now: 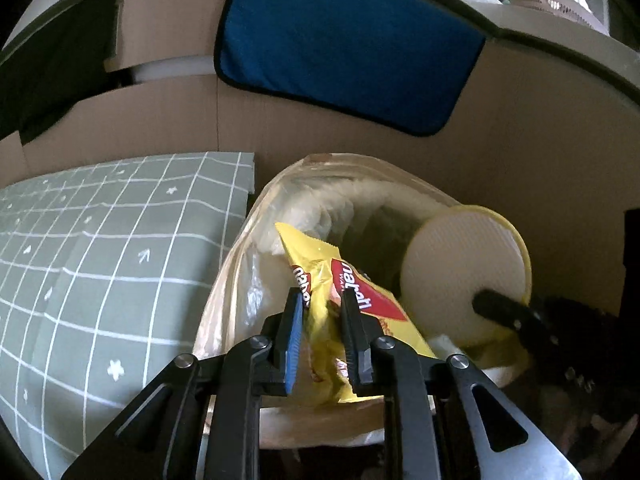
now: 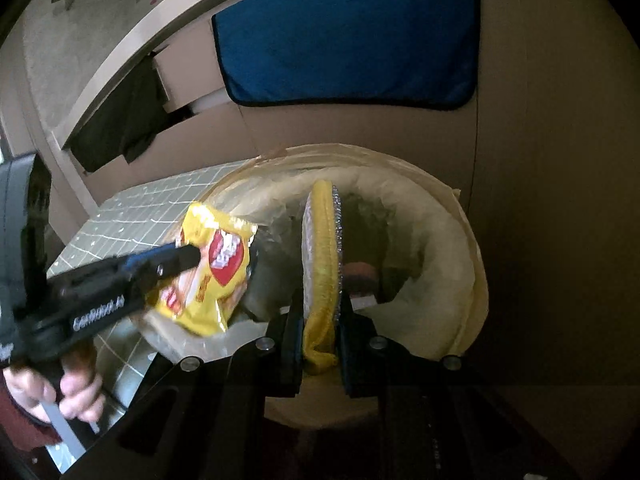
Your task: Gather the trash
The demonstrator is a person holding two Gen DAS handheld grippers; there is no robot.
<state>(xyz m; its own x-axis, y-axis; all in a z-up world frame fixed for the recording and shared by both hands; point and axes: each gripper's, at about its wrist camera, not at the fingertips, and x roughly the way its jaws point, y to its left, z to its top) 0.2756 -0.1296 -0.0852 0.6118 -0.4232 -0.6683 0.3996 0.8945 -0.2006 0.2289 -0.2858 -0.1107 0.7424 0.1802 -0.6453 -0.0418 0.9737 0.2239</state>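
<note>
Yellow snack wrapper pinched in closed left tongs at lower centre, over plastic-lined bin, right tongs clamping round yellow scrub pad mid-frame above bin.

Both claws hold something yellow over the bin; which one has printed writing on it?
The snack wrapper in the left gripper: red logo with lettering. The round scrubbing pad in the right gripper is unprinted.

Green grid-patterned cloth covers the table.
</note>
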